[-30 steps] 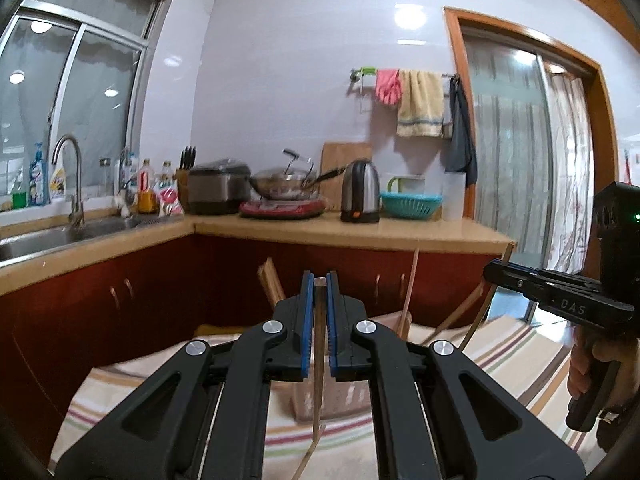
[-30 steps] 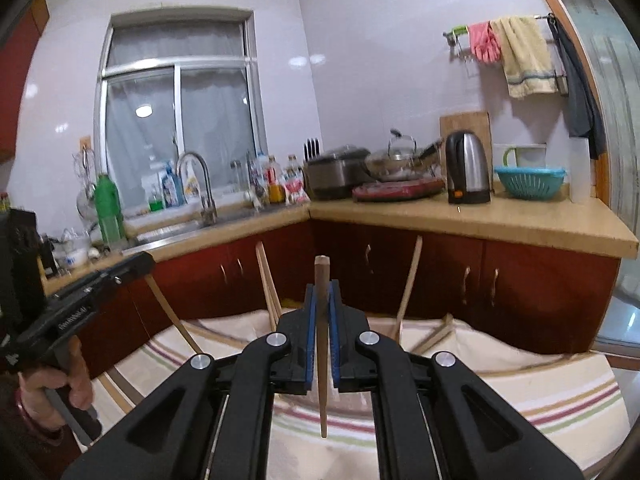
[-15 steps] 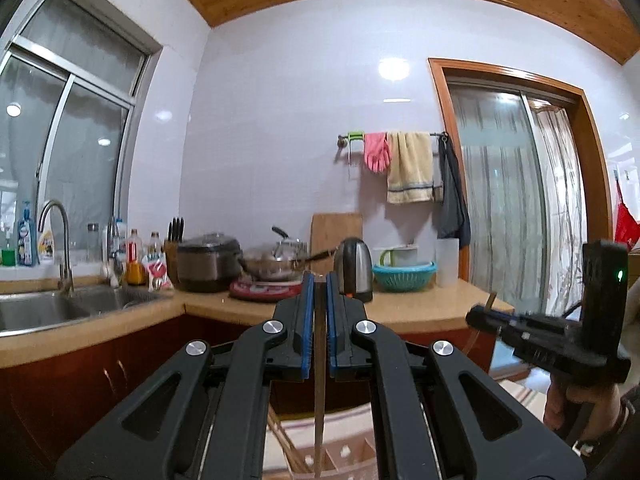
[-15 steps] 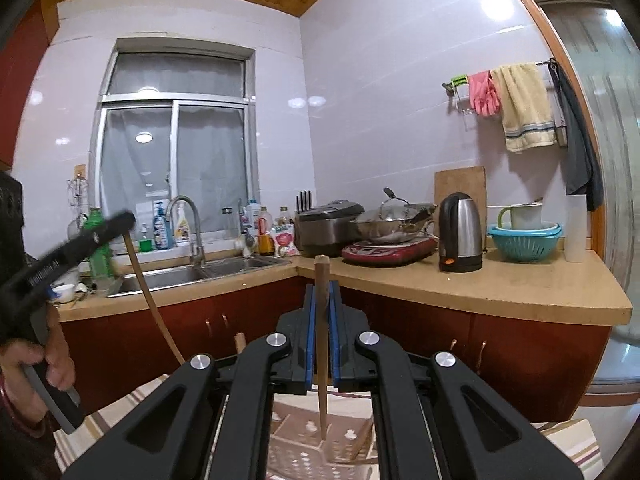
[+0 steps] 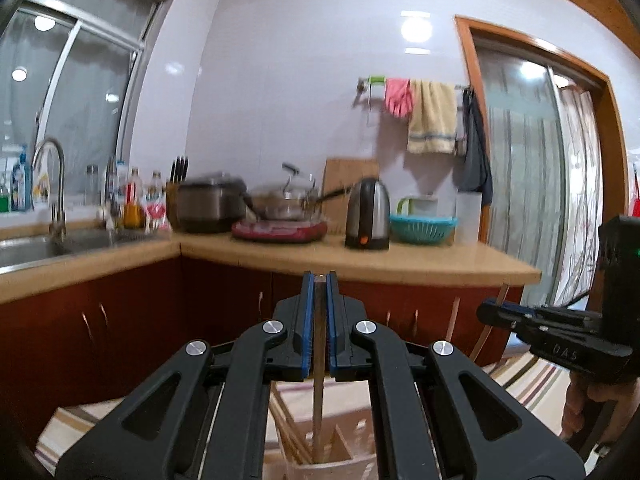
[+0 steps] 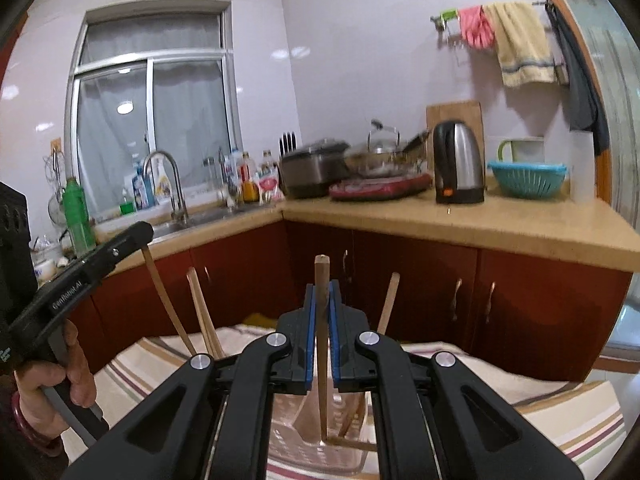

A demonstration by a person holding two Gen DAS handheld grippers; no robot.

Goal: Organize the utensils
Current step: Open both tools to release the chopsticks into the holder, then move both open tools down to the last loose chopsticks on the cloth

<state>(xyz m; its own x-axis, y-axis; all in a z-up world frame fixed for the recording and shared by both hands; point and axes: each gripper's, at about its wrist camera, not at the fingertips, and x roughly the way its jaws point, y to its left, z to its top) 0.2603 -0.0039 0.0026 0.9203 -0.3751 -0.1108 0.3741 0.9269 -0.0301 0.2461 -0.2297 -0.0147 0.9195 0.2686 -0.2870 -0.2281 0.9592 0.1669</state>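
Note:
My left gripper [image 5: 319, 280] is shut on a wooden chopstick [image 5: 318, 392] that hangs straight down, its lower end inside the pale plastic utensil holder [image 5: 340, 460]. My right gripper [image 6: 321, 288] is shut on another chopstick [image 6: 321, 360], whose tip reaches down into the same holder [image 6: 288, 440]. In the right wrist view the left gripper [image 6: 140, 236] shows at the left with its chopstick [image 6: 168, 304] slanting down to the holder. The right gripper [image 5: 492, 312] appears at the right edge of the left wrist view. More chopsticks [image 6: 204, 320] stand in the holder.
The holder stands on a table under a striped cloth [image 6: 560, 420]. Behind it runs a kitchen counter [image 6: 480, 224] with red cabinets, a kettle [image 6: 458, 160], a teal basket [image 6: 526, 178], pots and a sink [image 6: 192, 216]. A person's hand [image 6: 44, 384] grips the left tool.
Both grippers have carried their chopsticks from over the striped cloth to above the holder. The chopsticks' lower ends now sit inside it. Both jaws stay shut.

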